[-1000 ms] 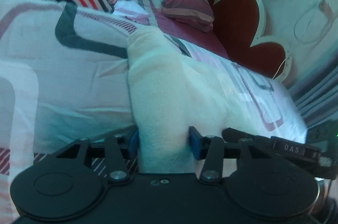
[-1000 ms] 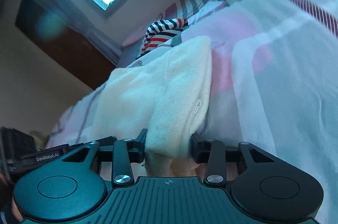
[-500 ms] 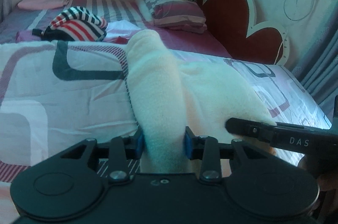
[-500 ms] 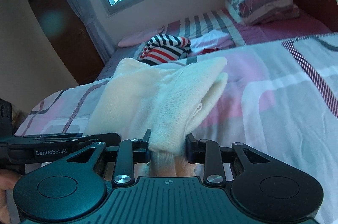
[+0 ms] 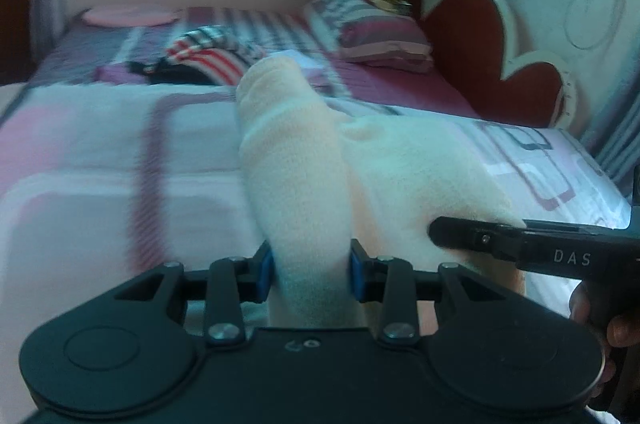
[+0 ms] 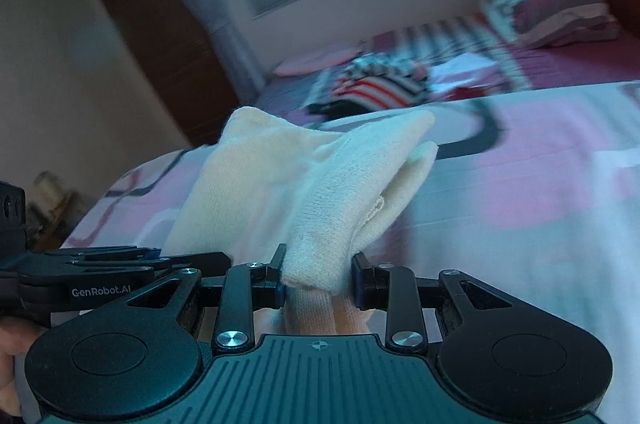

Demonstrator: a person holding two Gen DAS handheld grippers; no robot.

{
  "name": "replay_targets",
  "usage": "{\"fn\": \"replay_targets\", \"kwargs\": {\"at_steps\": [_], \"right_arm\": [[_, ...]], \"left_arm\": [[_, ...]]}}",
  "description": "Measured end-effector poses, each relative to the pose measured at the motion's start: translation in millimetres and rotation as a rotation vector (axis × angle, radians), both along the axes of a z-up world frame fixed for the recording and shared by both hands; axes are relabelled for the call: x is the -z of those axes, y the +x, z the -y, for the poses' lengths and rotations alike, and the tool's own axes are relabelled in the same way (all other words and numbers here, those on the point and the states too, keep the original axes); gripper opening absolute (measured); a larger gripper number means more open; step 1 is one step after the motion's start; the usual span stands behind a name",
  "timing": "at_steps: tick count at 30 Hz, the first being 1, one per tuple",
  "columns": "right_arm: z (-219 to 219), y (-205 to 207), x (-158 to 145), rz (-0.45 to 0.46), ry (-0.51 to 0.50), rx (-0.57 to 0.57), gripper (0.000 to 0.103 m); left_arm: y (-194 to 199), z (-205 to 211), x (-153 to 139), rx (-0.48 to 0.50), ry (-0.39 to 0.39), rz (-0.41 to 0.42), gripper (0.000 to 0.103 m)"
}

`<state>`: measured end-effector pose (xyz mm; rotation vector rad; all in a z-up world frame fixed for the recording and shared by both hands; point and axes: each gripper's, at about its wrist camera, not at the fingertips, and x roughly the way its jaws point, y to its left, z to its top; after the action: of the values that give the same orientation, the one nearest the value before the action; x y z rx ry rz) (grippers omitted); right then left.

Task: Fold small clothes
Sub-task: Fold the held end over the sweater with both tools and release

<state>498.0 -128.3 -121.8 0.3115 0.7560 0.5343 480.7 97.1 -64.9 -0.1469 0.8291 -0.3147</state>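
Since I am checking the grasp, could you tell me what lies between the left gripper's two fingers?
In the left wrist view, a bunched fold of the cream garment fills the gap of the left gripper; its blue-padded fingers press it from both sides.

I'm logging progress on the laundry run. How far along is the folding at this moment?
Nothing looks finished: no folded stack shows. In hand: the left gripper and right gripper each pinch one end of the cream knit garment, draped over the pink bedspread. Left: completing this fold, and probably the crumpled striped garment farther up the bed.
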Motion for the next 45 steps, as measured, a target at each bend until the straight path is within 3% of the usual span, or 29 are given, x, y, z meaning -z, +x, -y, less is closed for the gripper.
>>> {"fn": "replay_targets", "kwargs": {"at_steps": [6, 10, 13, 17, 18, 19, 21, 23, 26, 28, 30, 32, 34, 35, 38, 40, 42, 45], "right_arm": [[-80, -3, 6, -0.019, 0.019, -0.079, 0.03], [-122, -10, 9, -0.041, 0.043, -0.079, 0.03], [-150, -11, 10, -0.047, 0.053, -0.077, 0.03], [-175, -6, 20, -0.067, 0.056, -0.071, 0.03], [-180, -3, 25, -0.076, 0.046, -0.068, 0.03], [-183, 0, 31, -0.087, 0.031, -0.062, 0.03], [-177, 6, 49, -0.133, 0.043, -0.045, 0.03], [-163, 13, 65, -0.177, 0.121, -0.03, 0.03], [-157, 16, 67, -0.203, 0.145, -0.035, 0.033], [-156, 17, 59, -0.201, 0.12, -0.032, 0.038], [-148, 13, 44, -0.155, 0.066, -0.002, 0.043], [-145, 10, 25, -0.068, 0.023, 0.031, 0.042], [-150, 17, 12, -0.01, -0.011, 0.041, 0.032], [-158, 24, 9, -0.001, -0.027, 0.032, 0.024], [-184, 45, 12, -0.009, -0.08, -0.023, 0.023], [-198, 58, 30, -0.062, -0.177, -0.039, 0.023], [-202, 61, 45, -0.058, -0.211, -0.034, 0.023], [-203, 60, 43, -0.046, -0.23, -0.03, 0.023]], "left_arm": [[-20, -75, -1, -0.049, 0.017, -0.024, 0.035], [-25, -121, -6, -0.034, -0.01, -0.029, 0.035], [-25, -142, -9, -0.023, 0.012, -0.03, 0.035], [-16, -172, 8, -0.026, -0.063, -0.096, 0.038], [-15, -179, 16, -0.026, -0.089, -0.116, 0.043], [-13, -186, 24, -0.031, -0.117, -0.125, 0.056], [-12, -204, 39, -0.076, -0.18, -0.122, 0.071], [-14, -212, 46, -0.085, -0.235, -0.114, 0.071], [-17, -212, 39, -0.062, -0.212, -0.085, 0.065], [-23, -215, 27, -0.059, -0.212, -0.045, 0.048], [-26, -218, 8, -0.071, -0.173, 0.029, 0.045], [-18, -215, -8, -0.05, -0.15, 0.09, 0.042], [-1, -205, -14, -0.02, -0.152, 0.092, 0.027], [8, -198, -14, -0.005, -0.154, 0.089, 0.027], [29, -178, 2, 0.007, -0.081, 0.028, 0.026], [32, -173, 16, 0.008, -0.029, -0.013, 0.027], [30, -171, 18, 0.0, -0.014, -0.011, 0.027], [18, -165, 8, 0.022, 0.075, 0.022, 0.027]]}}
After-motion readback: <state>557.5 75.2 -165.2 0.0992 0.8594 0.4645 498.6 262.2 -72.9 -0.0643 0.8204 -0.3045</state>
